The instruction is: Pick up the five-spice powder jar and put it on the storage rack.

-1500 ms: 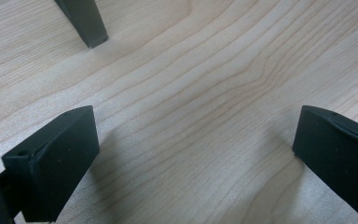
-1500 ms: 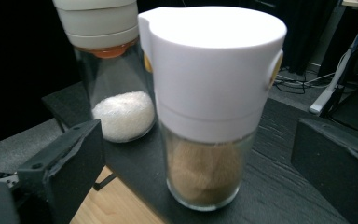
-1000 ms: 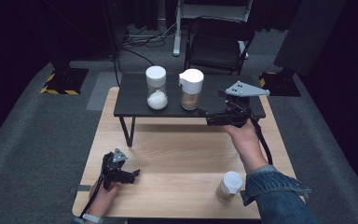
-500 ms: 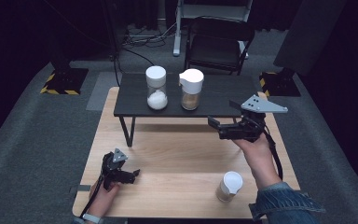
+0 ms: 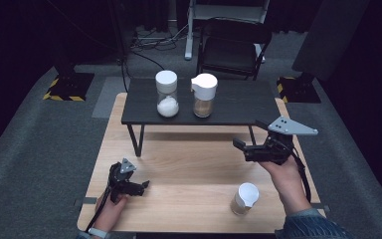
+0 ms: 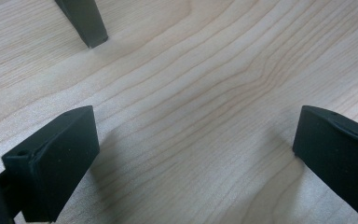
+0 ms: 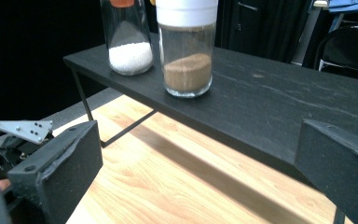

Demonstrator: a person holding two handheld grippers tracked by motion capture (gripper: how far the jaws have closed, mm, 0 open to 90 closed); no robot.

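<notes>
**Both grippers empty, jaws wide**

The right gripper is hovering, jaws gaping, holding nothing, facing the brown-powder jar standing beside the white-grain jar on the black shelf. The left gripper is resting on the wooden table, jaws spread, empty.

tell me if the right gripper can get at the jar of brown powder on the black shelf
Probably yes: the right gripper is open and empty, facing the brown-powder jar, with bare shelf top between; the white-grain jar stands aside.
</notes>
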